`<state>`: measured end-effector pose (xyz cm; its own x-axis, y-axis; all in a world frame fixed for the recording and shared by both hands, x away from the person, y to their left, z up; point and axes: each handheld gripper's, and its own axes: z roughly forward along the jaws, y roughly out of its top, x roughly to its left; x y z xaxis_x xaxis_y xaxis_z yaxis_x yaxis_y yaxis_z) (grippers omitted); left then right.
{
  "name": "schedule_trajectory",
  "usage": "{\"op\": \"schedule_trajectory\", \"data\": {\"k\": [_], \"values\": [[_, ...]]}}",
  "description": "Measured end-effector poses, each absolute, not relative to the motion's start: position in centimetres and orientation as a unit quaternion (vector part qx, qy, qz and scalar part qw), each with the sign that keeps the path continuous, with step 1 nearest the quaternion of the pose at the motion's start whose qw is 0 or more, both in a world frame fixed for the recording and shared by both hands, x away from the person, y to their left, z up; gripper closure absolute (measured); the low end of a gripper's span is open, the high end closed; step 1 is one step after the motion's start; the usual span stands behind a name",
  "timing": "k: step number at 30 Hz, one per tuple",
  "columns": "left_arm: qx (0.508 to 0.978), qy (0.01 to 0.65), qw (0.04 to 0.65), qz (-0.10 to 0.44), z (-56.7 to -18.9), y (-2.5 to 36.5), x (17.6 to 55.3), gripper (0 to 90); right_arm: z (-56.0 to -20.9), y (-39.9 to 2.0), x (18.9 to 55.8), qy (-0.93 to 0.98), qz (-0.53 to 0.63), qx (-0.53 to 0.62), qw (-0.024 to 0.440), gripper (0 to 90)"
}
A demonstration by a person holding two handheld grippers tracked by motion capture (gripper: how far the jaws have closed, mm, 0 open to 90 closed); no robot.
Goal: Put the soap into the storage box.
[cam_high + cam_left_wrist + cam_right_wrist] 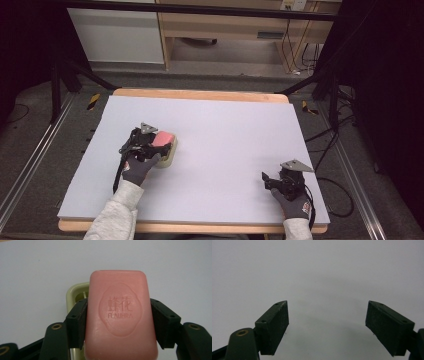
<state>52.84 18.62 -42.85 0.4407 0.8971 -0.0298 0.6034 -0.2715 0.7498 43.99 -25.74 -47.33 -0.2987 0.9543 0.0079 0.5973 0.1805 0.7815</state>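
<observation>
In the high view, a pale grey sheet covers the wooden worktop (200,95), whose bare rim shows along the far edge. Toward the left edge, midway between near and far, the left gripper (159,143) grasps a pink rounded rectangular soap bar (163,138) directly above a cream plastic soap dish (170,154); whether the bar touches the dish cannot be told from here. The gloved left hand (137,167) hides most of the gripper body. Near the near right corner the right gripper (266,179) rests on the sheet, held by the gloved right hand (294,202).

In the left gripper view, both black jaws press the long sides of the soap bar (121,315), whose top face carries an embossed oval with two characters and Latin lettering that is hard to read. The bar covers nearly all of the soap dish (75,291); one corner and part of its inner ribs peek out.

In the right gripper view, the right gripper (327,325) has its jaws spread wide apart over bare sheet, nothing between them.
</observation>
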Motion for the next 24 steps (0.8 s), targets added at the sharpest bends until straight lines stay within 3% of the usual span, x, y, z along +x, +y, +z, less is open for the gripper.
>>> {"op": "schedule_trajectory", "data": {"k": [24], "values": [[0.774, 0.500, 0.332, 0.202, -44.8, 19.0, 53.7, 37.1, -47.4, -25.7, 44.0, 0.726, 0.350, 0.535, 0.253, 18.9]]}}
